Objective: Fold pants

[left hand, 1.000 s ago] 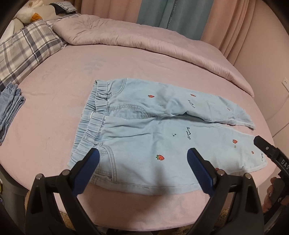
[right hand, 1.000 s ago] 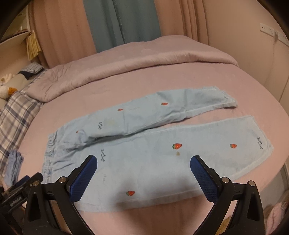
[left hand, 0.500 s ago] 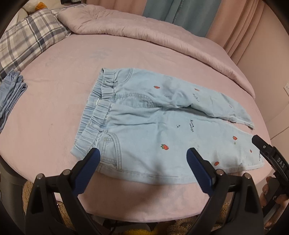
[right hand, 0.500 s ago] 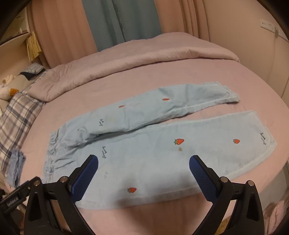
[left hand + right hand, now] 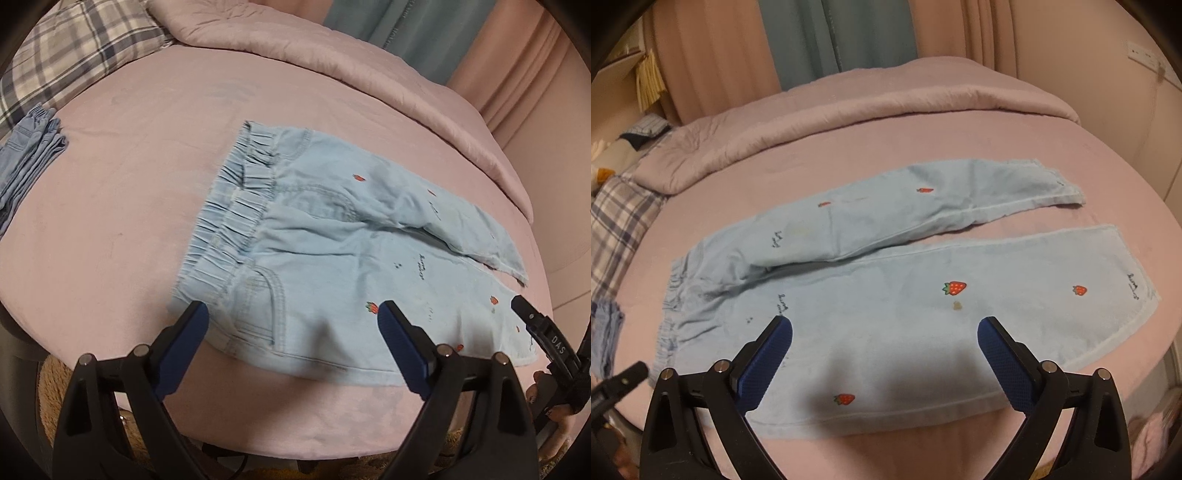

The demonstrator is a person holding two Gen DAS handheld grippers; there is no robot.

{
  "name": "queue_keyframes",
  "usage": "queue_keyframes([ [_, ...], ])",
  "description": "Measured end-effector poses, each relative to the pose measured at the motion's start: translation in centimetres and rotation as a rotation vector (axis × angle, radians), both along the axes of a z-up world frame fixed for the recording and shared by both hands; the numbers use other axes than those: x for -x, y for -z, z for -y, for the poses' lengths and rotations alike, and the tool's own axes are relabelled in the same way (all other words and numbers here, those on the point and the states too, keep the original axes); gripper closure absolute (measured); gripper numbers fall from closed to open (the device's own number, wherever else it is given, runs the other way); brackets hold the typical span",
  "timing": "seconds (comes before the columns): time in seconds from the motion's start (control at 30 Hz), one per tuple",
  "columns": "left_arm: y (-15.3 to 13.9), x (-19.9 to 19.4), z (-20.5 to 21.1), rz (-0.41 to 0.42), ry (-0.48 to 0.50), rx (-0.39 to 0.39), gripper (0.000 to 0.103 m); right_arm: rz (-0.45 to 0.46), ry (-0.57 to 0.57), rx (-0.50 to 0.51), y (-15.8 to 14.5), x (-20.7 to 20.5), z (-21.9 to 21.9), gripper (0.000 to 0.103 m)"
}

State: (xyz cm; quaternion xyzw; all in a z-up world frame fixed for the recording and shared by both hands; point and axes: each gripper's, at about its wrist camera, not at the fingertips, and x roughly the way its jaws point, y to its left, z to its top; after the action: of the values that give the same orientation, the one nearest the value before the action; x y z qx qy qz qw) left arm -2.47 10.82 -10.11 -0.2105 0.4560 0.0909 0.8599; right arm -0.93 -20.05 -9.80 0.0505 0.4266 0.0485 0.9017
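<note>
Both grippers have dropped closer to the pants (image 5: pixel 332 258): left gripper (image 5: pixel 291 321) and right gripper (image 5: pixel 884 336) gape wide, empty, approaching the near edge to grasp.

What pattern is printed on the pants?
Small red strawberries on light blue denim pants, with small dark script; clearest in the right wrist view.

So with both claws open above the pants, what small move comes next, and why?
Probably lower the left claw onto the near waistband corner and the right claw onto the near leg's edge. The light blue strawberry-print denim pants lie flat and unfolded on the pink bed, and neither claw grips anything.
</note>
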Motion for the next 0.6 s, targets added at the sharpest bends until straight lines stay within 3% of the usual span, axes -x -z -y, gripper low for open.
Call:
queue_keyframes([
  [0.27, 1.0, 0.2, -2.3, -0.022, -0.058, 0.046, 0.017, -0.027, 0.021, 0.003, 0.7, -0.6, 0.2, 0.005],
  [0.43, 2.1, 0.5, -3.0, -0.049, -0.066, 0.065, 0.024, -0.041, 0.067, -0.018, 0.9, -0.7, 1.9, 0.008],
  [0.6, 2.9, 0.6, -3.8, -0.070, -0.090, 0.084, 0.025, -0.042, 0.135, -0.028, 1.0, -0.6, 4.2, 0.013],
])
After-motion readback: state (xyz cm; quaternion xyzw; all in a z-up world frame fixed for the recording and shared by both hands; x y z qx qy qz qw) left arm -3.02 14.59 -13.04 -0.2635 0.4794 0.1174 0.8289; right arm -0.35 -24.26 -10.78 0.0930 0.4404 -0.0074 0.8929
